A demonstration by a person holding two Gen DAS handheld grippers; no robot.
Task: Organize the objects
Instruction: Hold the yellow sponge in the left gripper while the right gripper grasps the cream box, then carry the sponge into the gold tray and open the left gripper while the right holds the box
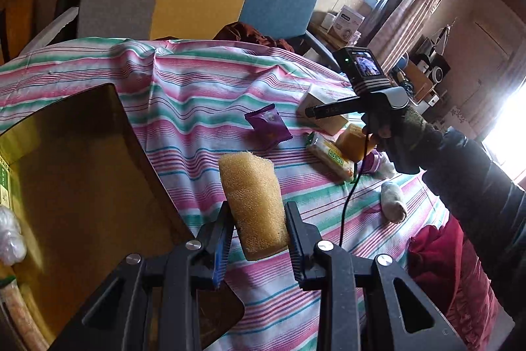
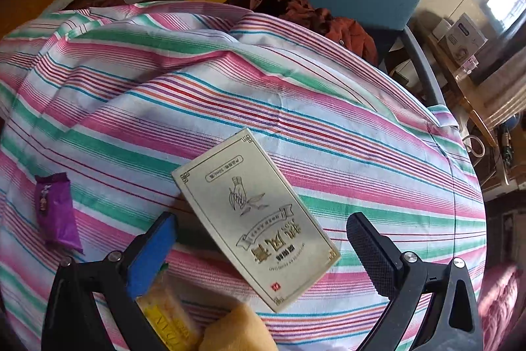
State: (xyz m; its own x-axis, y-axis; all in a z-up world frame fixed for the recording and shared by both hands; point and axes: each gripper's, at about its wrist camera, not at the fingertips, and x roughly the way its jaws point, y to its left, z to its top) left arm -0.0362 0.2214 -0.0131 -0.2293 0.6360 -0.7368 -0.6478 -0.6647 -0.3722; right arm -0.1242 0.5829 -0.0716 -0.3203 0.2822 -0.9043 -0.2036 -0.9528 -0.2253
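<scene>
A porous yellow sponge (image 1: 253,206), squeezed at its lower end, is held upright in the left gripper (image 1: 258,239). The right gripper (image 2: 263,239) is spread wide over a pale printed box (image 2: 256,216) lying flat on the striped cloth (image 2: 296,87), nothing gripped.

Striped cloth (image 2: 230,81): purple packet (image 2: 56,213), pale box (image 2: 256,219), perhaps socks (image 1: 393,199).

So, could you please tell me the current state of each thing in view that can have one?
left hand-held gripper: shut on the sponge
sponge: gripped, lifted off the cloth
right hand-held gripper: open, empty, above the box
box: closed, lying flat
purple packet: sealed, lying on the cloth
</scene>
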